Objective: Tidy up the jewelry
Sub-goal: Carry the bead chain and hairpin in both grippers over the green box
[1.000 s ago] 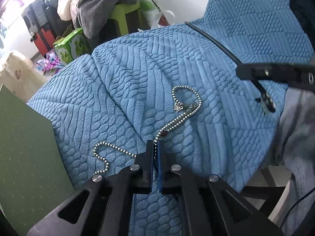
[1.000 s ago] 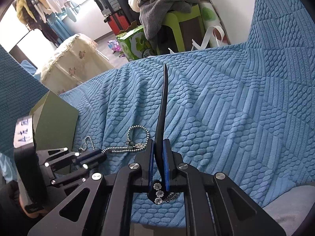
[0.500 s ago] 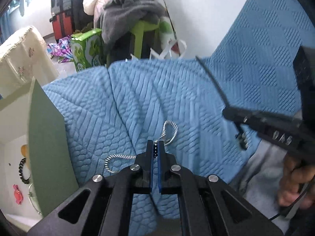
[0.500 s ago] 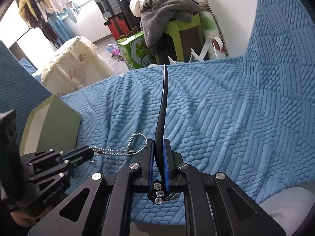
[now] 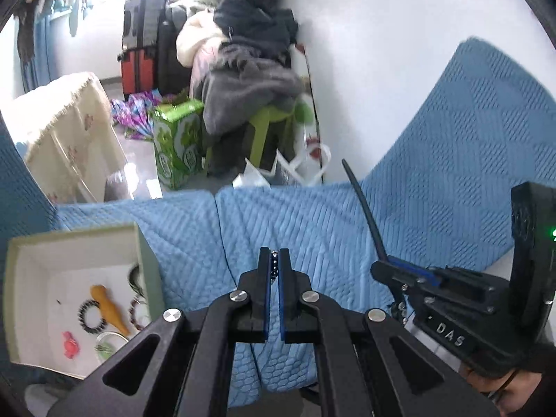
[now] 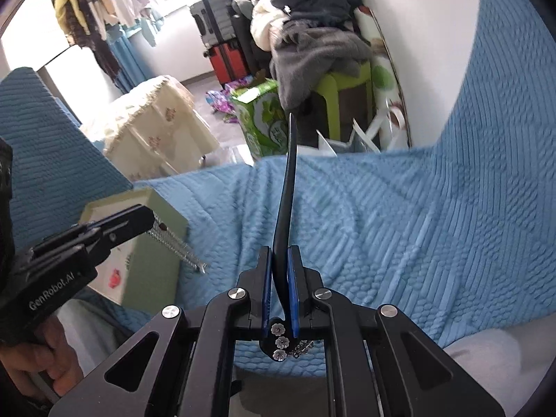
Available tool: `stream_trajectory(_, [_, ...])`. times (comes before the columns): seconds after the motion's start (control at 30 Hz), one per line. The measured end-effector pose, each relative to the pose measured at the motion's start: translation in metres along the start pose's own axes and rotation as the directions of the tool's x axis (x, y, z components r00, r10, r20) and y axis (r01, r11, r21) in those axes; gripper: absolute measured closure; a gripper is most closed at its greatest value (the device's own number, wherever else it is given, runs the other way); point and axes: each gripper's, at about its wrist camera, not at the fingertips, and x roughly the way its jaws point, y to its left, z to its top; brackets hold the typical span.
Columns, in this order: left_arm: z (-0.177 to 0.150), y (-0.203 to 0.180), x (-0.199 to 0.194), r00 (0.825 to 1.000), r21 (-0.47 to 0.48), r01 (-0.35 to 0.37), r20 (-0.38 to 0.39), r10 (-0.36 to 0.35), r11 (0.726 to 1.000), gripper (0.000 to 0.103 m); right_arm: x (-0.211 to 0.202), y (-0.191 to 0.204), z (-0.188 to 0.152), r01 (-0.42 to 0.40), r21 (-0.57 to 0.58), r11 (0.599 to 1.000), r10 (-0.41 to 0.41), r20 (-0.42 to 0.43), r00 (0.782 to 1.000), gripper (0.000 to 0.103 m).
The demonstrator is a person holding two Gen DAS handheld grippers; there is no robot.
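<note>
The blue quilted sofa cover (image 5: 312, 229) takes up most of both views, and on it sits the open green box (image 5: 146, 264), the landmark for everything else. Inside the box, on its white floor, lie a dark bead bracelet (image 5: 91, 316), an orange piece (image 5: 107, 307) and a small pink piece (image 5: 71, 344).

The left gripper (image 5: 274, 267) is to the right of the box and above the cover, clamped on a beaded necklace (image 6: 175, 245). In the right wrist view the chain hangs from that gripper in a doubled strand in front of the box's near wall, clear of the cover.

The right gripper (image 6: 279, 278) is further right of the box, squeezed onto a long black hairpin (image 6: 286, 201) with small flower studs at its lower end.

The step in hand looks like dropping the necklace into the box. To do it well, I would carry the left gripper over the box's rim high enough that the dangling end clears the wall, lower until the chain pools on the floor, then let go. A loose strand could snag on the rim or trail outside.

From the left wrist view only a few beads show between the fingers; the hanging length is hidden below them. The box's far corner is cut off there, and whether the necklace's clasp is fastened cannot be made out.
</note>
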Motion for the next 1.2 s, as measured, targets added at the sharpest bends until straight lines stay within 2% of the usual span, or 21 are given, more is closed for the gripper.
stream_trajectory(0.2, [0.036,0.006,-0.050,0.996,0.005,-0.028,0.082,0.027,1.000,0.102,-0.031,0.025,0.037,-0.012,-0.050,0.999,0.016,0.074,0.997,0.096])
stream_trajectory(0.37, [0.060,0.030,-0.090,0.991,-0.011,-0.051,0.123,0.052,0.999,0.102,-0.054,0.051,0.067,-0.036,-0.073,0.997,0.045,0.137,0.989,0.096])
stream_trajectory(0.57, [0.073,0.060,-0.129,0.978,-0.034,-0.089,0.184,0.094,0.995,0.102,-0.065,0.097,0.086,-0.085,-0.134,0.987,0.108,0.174,0.979,0.096])
stream_trajectory(0.63, [0.071,0.073,-0.140,0.976,-0.056,-0.082,0.200,0.091,0.995,0.102,-0.063,0.117,0.088,-0.104,-0.162,0.981,0.132,0.173,0.976,0.096])
stream_trajectory(0.7, [0.070,0.092,-0.148,0.975,-0.101,-0.061,0.207,0.081,0.993,0.102,-0.056,0.137,0.089,-0.131,-0.181,0.975,0.160,0.157,0.975,0.096])
stream_trajectory(0.83, [0.060,0.119,-0.152,0.970,-0.132,-0.101,0.208,0.127,0.986,0.102,-0.032,0.168,0.080,-0.172,-0.212,0.962,0.198,0.105,0.975,0.096])
stream_trajectory(0.93, [0.045,0.146,-0.143,0.973,-0.163,-0.125,0.172,0.153,0.979,0.102,-0.008,0.183,0.069,-0.195,-0.219,0.956,0.213,0.060,0.975,0.096])
stream_trajectory(1.03, [0.026,0.175,-0.130,0.981,-0.216,-0.104,0.140,0.136,0.971,0.102,0.020,0.199,0.057,-0.208,-0.226,0.952,0.215,0.008,0.977,0.096])
stream_trajectory(1.2, [0.000,0.209,-0.104,0.983,-0.250,-0.145,0.070,0.168,0.957,0.102,0.063,0.214,0.031,-0.208,-0.233,0.950,0.196,-0.076,0.978,0.096])
